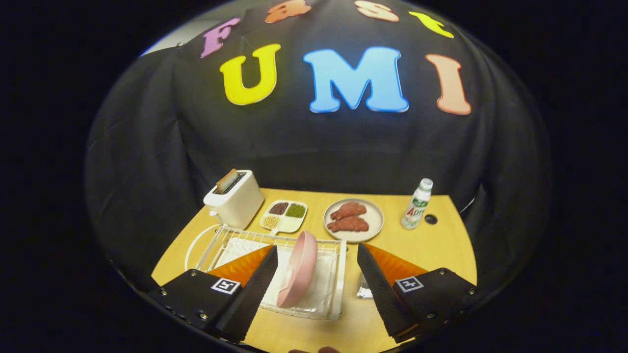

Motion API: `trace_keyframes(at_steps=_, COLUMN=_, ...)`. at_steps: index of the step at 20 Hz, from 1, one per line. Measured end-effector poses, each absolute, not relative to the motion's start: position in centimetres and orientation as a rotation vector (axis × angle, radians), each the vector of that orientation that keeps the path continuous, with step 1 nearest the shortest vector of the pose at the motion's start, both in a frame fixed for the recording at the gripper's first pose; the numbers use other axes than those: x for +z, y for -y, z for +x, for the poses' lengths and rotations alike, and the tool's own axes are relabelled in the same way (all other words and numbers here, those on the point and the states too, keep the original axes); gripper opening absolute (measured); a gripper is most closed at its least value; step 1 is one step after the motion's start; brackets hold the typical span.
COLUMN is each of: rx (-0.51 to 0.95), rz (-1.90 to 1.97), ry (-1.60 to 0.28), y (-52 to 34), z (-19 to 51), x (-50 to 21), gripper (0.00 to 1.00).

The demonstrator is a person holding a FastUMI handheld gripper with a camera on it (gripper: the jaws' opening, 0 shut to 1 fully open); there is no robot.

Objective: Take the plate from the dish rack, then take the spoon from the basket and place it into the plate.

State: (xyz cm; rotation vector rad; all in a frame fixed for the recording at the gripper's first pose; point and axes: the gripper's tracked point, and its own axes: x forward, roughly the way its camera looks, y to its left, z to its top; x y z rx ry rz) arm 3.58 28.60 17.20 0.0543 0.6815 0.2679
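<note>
A pink plate (298, 269) stands on edge in the white wire dish rack (338, 279) on the wooden table. My gripper (317, 252) is open above the rack, with the plate between its fingers and nearer the left finger; neither finger touches it. A small clear thing (364, 290) lies on the table beside the rack, partly hidden by the right finger; what it is I cannot tell.
Behind the rack stand a white toaster (235, 198) with toast in it, a divided tray (284, 215) of grains, and a beige plate (375, 213) with two pieces of meat. A small bottle (417, 203) and a dark cap (431, 219) sit at the back right.
</note>
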Motion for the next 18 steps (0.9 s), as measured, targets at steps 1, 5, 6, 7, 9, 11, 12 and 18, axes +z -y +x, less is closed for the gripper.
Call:
trace_keyframes(at_steps=1, rx=0.274, rz=0.073, ry=-0.752, y=-28.8, z=3.7, x=16.0, gripper=0.99)
trace_keyframes(at_steps=5, rx=0.274, rz=0.105, ry=-1.003, y=-29.7, z=5.5, x=12.4, gripper=0.99)
trace_keyframes(at_steps=6, rx=0.272, rz=0.104, ry=-1.057, y=-29.8, z=6.0, x=11.3, gripper=0.99)
trace_keyframes(at_steps=7, rx=0.275, rz=0.107, ry=-1.104, y=-30.3, z=6.3, x=10.5, gripper=0.99)
trace_keyframes(at_steps=9, rx=0.258, rz=0.086, ry=-1.184, y=-30.3, z=6.3, x=8.5, gripper=0.89)
trace_keyframes(at_steps=11, rx=0.256, rz=0.053, ry=-1.229, y=-30.3, z=6.4, x=7.3, gripper=0.89)
trace_keyframes(at_steps=12, rx=0.256, rz=0.053, ry=-1.247, y=-30.5, z=6.4, x=7.0, gripper=0.84)
trace_keyframes(at_steps=18, rx=0.161, rz=-0.080, ry=-1.303, y=-29.4, z=6.8, x=5.9, gripper=0.29)
